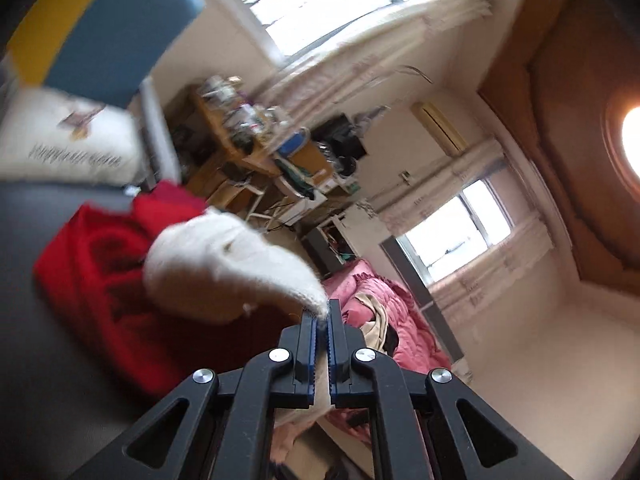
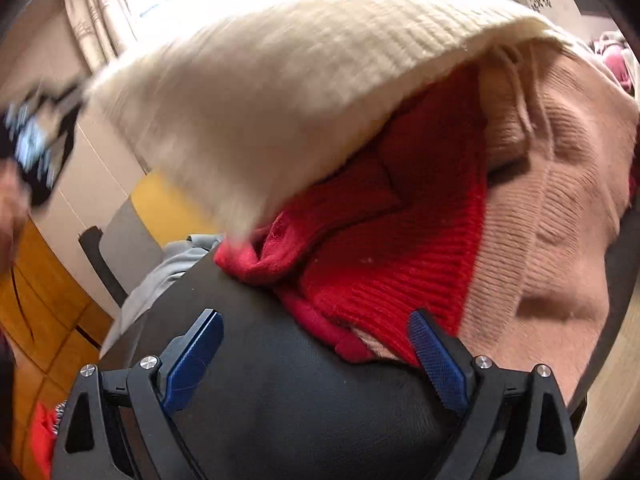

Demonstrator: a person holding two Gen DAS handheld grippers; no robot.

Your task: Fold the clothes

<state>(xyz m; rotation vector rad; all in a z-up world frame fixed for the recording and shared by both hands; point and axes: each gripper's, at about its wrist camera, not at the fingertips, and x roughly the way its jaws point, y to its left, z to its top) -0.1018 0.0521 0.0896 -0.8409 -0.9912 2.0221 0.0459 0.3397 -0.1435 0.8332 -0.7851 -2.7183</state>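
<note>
My left gripper (image 1: 322, 314) is shut on an edge of a cream knit garment (image 1: 224, 264) and holds it lifted above a red knit garment (image 1: 100, 280) on a dark surface (image 1: 24, 340). In the right wrist view the cream garment (image 2: 280, 92) hangs blurred over the red knit (image 2: 400, 248) and a tan knit (image 2: 560, 208), both piled on the black surface (image 2: 304, 400). My right gripper (image 2: 316, 340) is open and empty, low over the black surface, its right finger at the edge of the red knit.
A blue and yellow cushion (image 1: 120, 28) and a white pillow (image 1: 68, 140) sit behind the pile. A cluttered desk (image 1: 248, 136) and pink bedding (image 1: 380, 312) lie farther off. Grey cloth (image 2: 160, 272), a chair (image 2: 116, 248) and wooden cabinets (image 2: 36, 312) are to the left.
</note>
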